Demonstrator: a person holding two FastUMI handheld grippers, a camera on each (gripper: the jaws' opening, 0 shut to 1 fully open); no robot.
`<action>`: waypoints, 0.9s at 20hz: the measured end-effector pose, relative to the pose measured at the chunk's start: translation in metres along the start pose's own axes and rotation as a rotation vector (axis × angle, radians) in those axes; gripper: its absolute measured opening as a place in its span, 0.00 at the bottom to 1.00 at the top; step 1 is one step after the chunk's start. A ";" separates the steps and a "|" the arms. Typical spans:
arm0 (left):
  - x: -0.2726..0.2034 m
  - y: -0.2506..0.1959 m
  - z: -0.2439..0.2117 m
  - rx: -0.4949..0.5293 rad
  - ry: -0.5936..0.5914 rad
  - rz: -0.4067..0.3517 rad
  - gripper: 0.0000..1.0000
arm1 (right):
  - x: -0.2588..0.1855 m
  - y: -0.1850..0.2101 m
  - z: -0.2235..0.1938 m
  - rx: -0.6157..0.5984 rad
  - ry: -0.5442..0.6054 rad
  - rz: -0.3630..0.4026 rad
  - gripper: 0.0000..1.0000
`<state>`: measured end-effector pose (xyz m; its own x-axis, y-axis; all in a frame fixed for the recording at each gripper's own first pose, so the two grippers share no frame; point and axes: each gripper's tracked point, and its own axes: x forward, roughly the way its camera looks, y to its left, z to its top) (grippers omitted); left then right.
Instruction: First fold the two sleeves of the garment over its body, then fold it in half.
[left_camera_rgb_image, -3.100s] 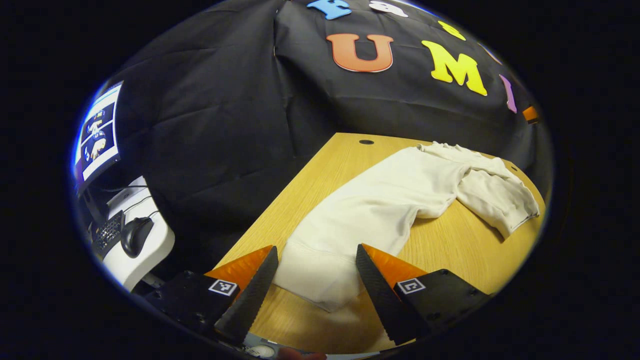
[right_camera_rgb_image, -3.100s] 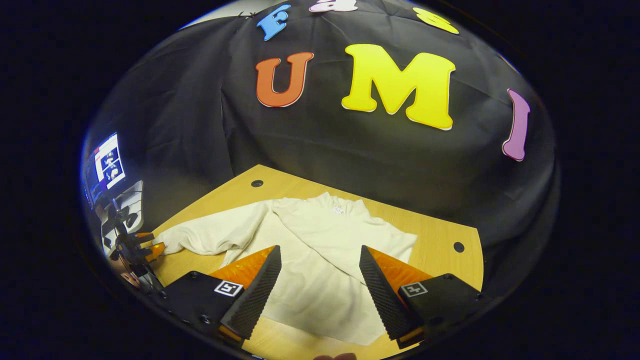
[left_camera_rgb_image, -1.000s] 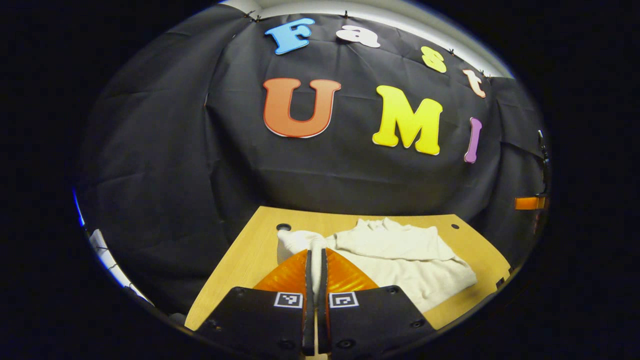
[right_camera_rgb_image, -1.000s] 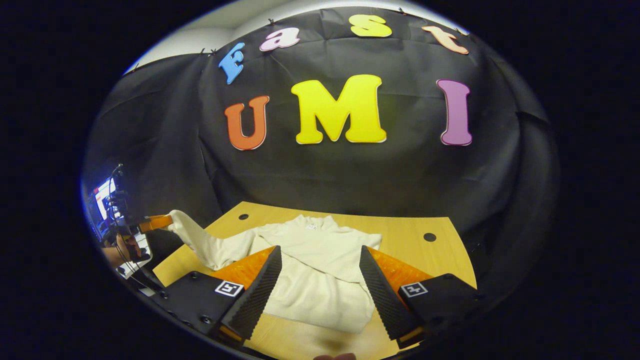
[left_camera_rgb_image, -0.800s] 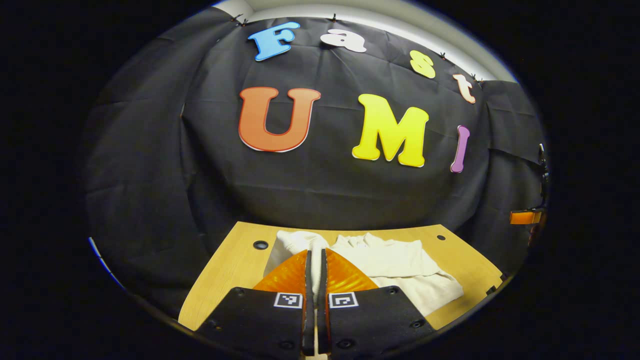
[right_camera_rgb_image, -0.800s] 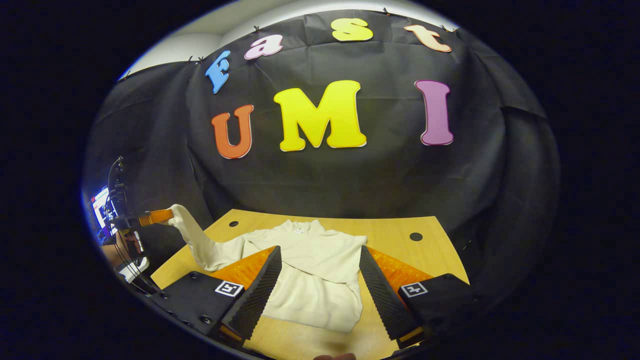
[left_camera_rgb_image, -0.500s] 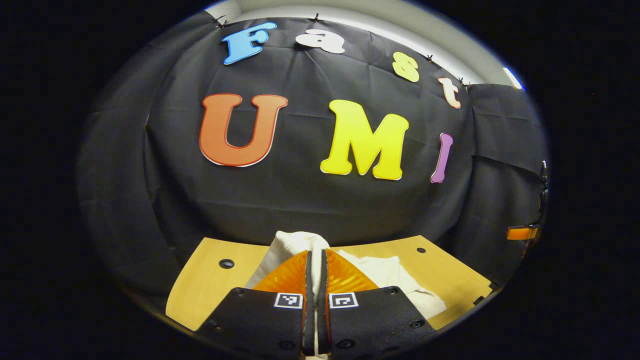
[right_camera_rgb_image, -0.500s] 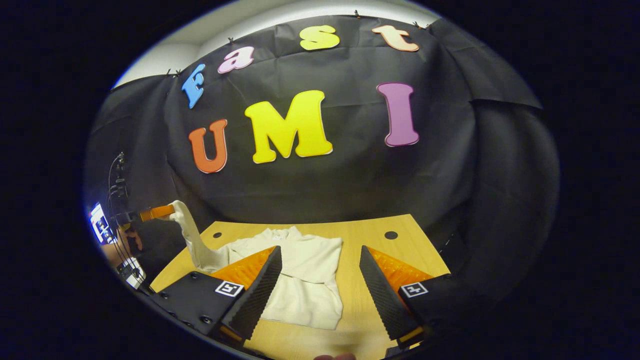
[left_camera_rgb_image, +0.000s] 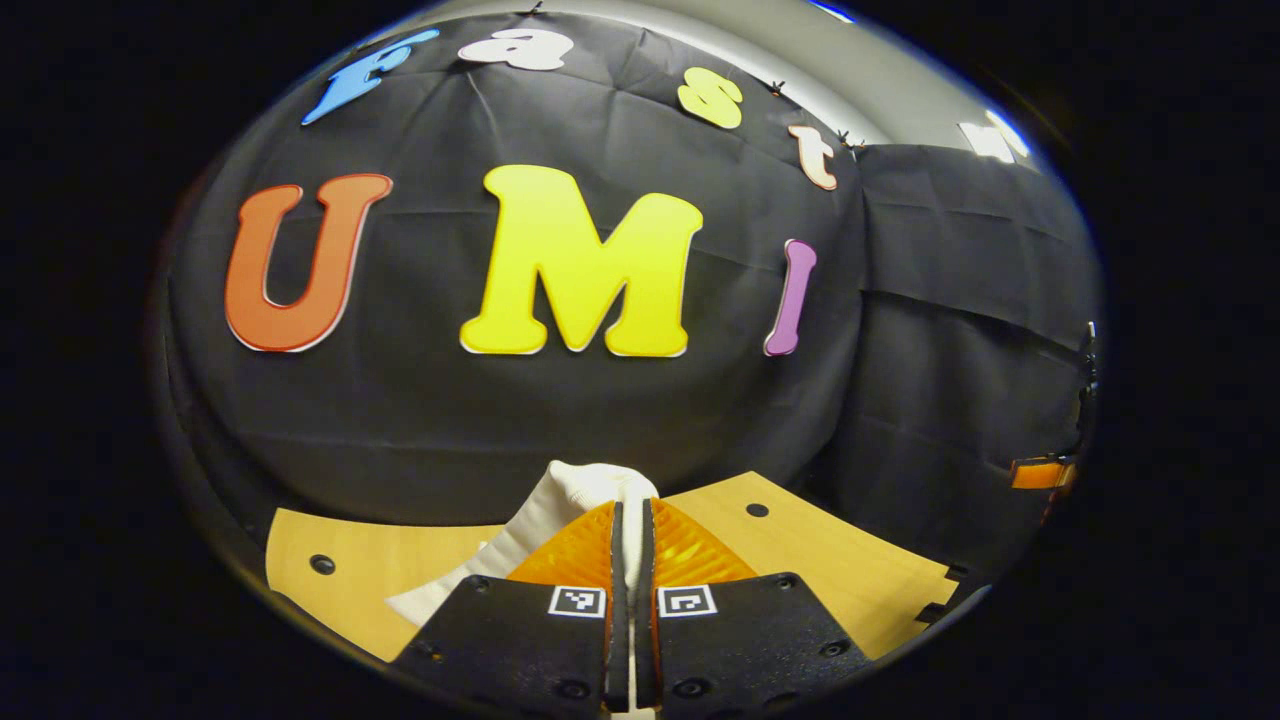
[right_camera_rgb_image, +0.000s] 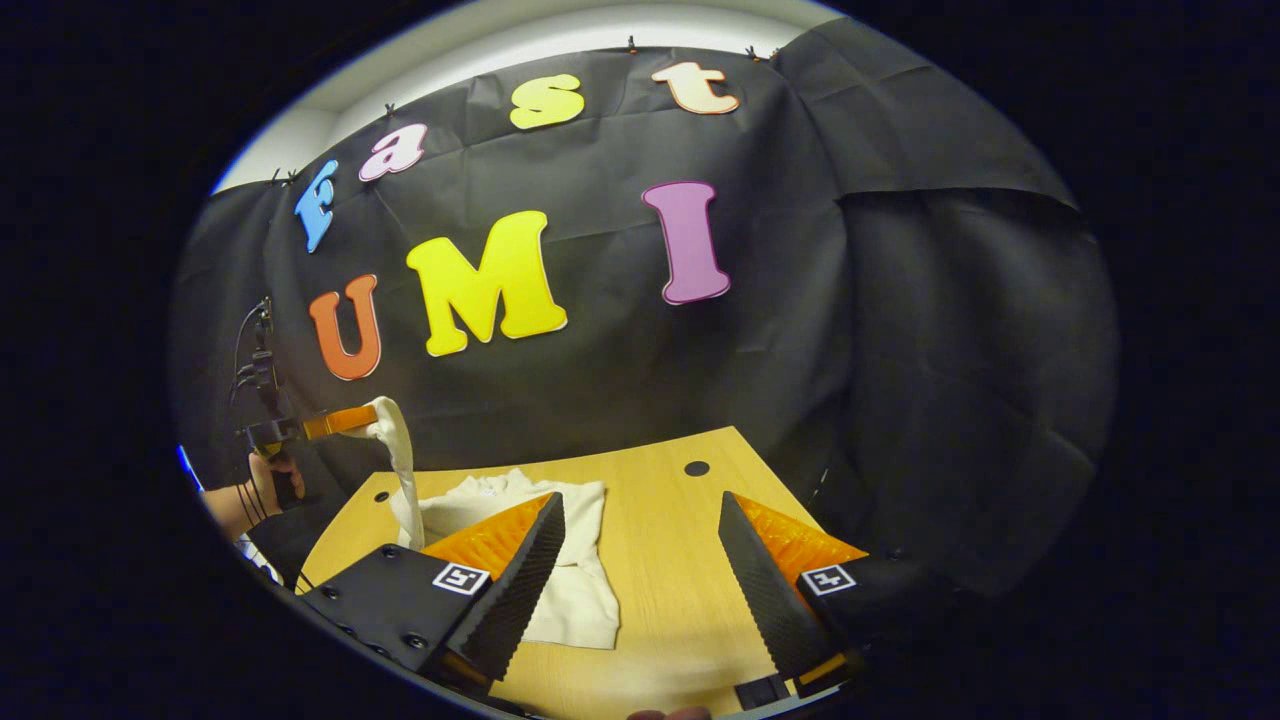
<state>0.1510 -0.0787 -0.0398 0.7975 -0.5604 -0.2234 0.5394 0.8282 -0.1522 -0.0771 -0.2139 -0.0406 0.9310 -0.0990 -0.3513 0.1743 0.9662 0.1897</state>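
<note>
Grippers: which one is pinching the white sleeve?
The left gripper. Its fingers are shut on the sleeve, lifting it above the table. The right gripper is open, holding nothing.

The sweatshirt (right_camera_rgb_image: 575, 590) is plain cream-white, with no print, and its lifted sleeve (left_camera_rgb_image: 585, 487) is the same shade. The table (right_camera_rgb_image: 660, 560) is light yellow-tan wood with fine grain and small dark round holes. The booth's wall cloth (right_camera_rgb_image: 900, 350) is black. A strip of wall above it is pale grey-white.
</note>
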 end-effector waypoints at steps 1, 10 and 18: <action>0.013 -0.010 -0.005 -0.001 0.013 -0.025 0.05 | -0.003 -0.008 -0.002 0.005 0.002 -0.022 0.97; 0.107 -0.063 -0.103 -0.077 0.210 -0.112 0.05 | -0.023 -0.056 -0.022 0.013 0.059 -0.146 0.97; 0.174 -0.081 -0.183 -0.052 0.306 -0.056 0.05 | -0.042 -0.073 -0.050 0.015 0.140 -0.216 0.97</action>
<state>0.1964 -0.2428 -0.2429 0.6444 -0.5861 -0.4911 0.5594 0.7992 -0.2198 -0.1455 -0.2686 -0.0859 0.8183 -0.2683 -0.5083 0.3705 0.9223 0.1097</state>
